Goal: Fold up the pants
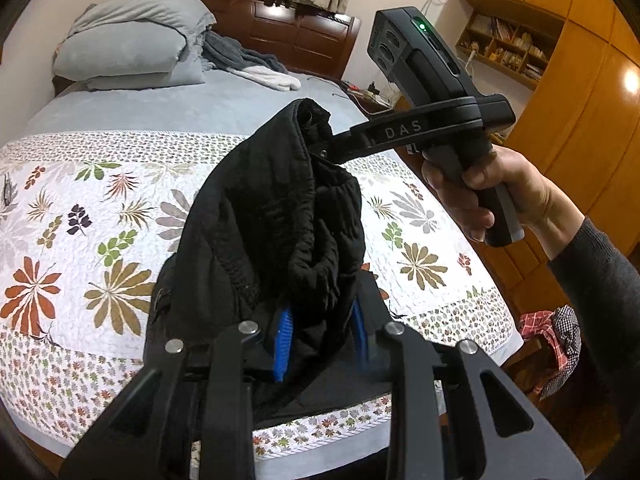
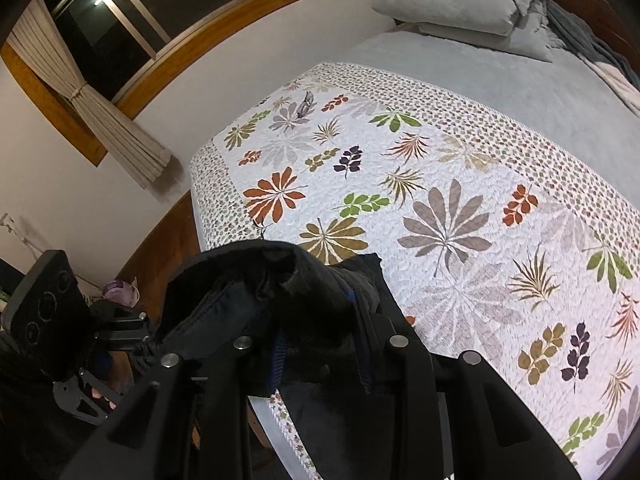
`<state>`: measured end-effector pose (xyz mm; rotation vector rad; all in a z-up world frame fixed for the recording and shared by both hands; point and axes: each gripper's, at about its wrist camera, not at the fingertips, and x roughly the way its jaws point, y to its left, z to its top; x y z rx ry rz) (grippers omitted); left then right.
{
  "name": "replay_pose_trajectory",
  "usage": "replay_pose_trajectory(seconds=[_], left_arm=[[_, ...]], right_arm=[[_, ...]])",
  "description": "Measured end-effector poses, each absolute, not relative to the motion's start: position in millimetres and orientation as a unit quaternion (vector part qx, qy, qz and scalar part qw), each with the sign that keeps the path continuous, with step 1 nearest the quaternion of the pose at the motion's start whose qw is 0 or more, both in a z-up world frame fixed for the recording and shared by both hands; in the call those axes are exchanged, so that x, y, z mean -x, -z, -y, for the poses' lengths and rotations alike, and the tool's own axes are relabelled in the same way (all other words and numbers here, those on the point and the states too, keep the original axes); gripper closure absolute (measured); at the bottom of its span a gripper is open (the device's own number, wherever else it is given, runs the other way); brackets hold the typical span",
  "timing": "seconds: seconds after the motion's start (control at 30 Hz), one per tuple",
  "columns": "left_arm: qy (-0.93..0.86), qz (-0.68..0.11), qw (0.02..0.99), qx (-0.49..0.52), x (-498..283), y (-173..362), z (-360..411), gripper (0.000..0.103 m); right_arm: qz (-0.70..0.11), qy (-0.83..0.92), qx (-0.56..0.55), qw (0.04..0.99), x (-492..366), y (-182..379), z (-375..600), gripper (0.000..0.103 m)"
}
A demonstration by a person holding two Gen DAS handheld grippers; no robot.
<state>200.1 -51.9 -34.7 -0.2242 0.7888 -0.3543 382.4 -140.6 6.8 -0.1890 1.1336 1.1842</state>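
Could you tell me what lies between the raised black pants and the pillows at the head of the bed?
In the left wrist view, the floral quilt and then the bare grey sheet lie between the pants and the pillows.

The bed [image 1: 168,112] stretches ahead of both tongs, wooden headboard [image 1: 304,32] at its far end. A white quilt [image 1: 100,208] printed with coloured leaves, edged by a band of small leaf print, covers the nearer half, directly beyond the left tongs [image 1: 320,344] and ahead and to the right of the right tongs [image 2: 320,340]. Farther off lies a pale blue-grey sheet [image 1: 224,96]. At the far left of the head end, two grey pillows [image 1: 132,48] are stacked. Just beside them, toward the right, a dark grey blanket [image 1: 236,56] is bunched against a white cloth [image 1: 272,78].
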Motion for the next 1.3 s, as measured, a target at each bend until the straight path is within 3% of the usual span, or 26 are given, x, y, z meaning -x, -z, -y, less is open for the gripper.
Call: replay_pose_trajectory(seconds=[1.3], left_arm=[[0.218, -0.481, 0.848, 0.037, -230, 121, 157, 0.082]], right_arm=[[-0.526, -0.51, 0.03, 0.68, -402, 94, 256, 0.074]])
